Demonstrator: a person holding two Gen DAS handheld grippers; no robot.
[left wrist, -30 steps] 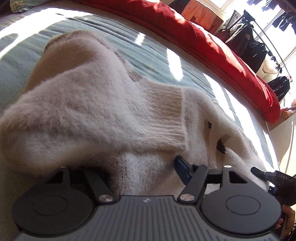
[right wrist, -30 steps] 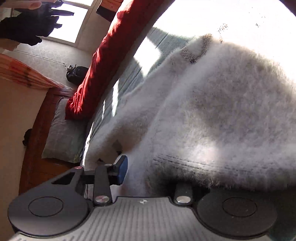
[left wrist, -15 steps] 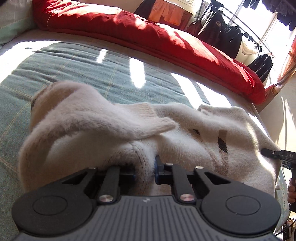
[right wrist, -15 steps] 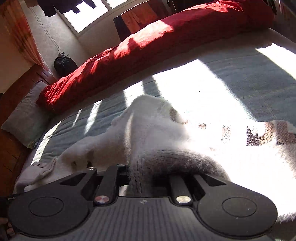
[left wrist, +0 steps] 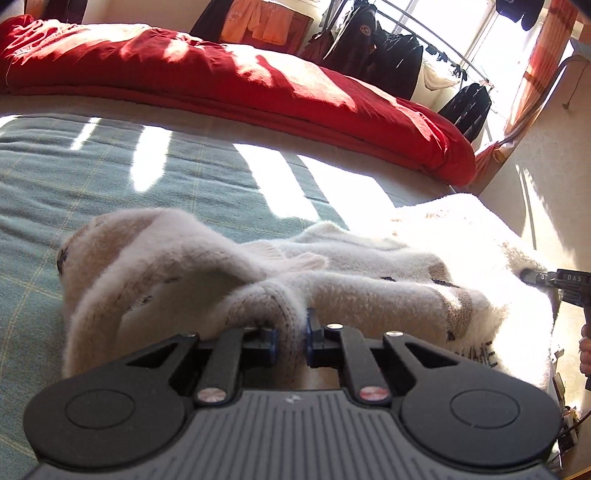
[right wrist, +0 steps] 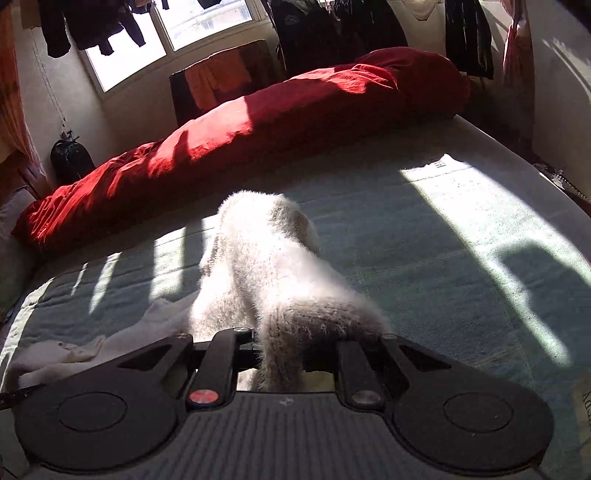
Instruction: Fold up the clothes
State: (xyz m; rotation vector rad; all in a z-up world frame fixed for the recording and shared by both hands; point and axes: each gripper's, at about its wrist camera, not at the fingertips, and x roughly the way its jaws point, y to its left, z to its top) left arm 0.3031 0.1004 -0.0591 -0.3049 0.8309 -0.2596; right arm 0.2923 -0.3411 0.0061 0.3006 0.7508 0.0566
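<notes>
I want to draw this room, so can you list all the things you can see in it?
sweater: one, fluffy white with brown marks, lying on the bed, pinched by both tongs
bed cover: one, grey-green, under the sweater
duvet: one, red, bunched along the far side of the bed
hanging clothes: several, mostly black, on a rail by the window
orange garment: one, behind the duvet
left tongs: black, shut on the sweater
right tongs: black, shut on the sweater
</notes>
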